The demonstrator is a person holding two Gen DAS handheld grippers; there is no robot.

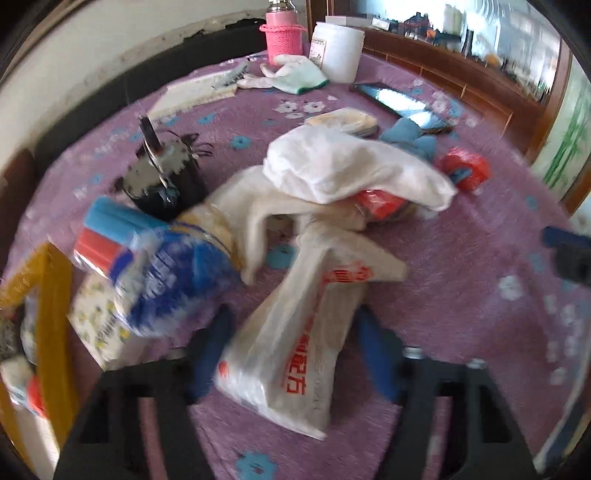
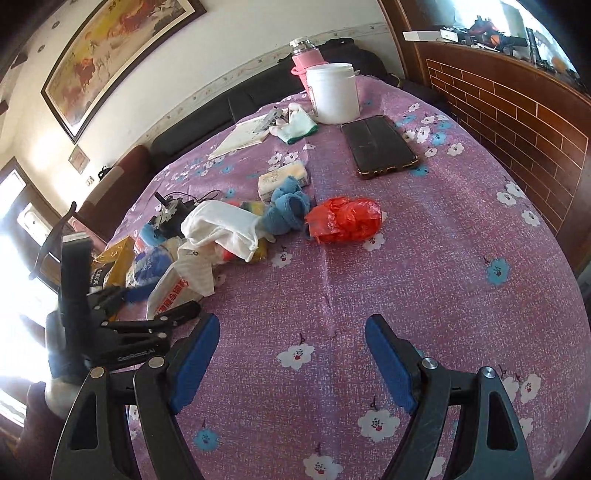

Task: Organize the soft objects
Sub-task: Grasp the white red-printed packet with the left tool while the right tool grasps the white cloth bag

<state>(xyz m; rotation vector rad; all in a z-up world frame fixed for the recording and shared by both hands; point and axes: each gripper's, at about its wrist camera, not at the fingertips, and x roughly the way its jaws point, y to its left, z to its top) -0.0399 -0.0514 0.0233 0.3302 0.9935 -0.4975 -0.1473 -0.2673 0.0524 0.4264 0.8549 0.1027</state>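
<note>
A white plastic bag with red print lies between the blue pads of my left gripper; the jaws stand wide apart, touching it or not I cannot tell. The bag also shows in the right wrist view. A white cloth drapes over a pile. A blue towel, a red plastic bag and white gloves lie further back. My right gripper is open and empty over the purple tablecloth. The left gripper's body shows at its left.
A blue-labelled package, a black motor-like object, a yellow box, a phone, a white tub, a pink bottle, a notebook and a soap-like pack are on the table.
</note>
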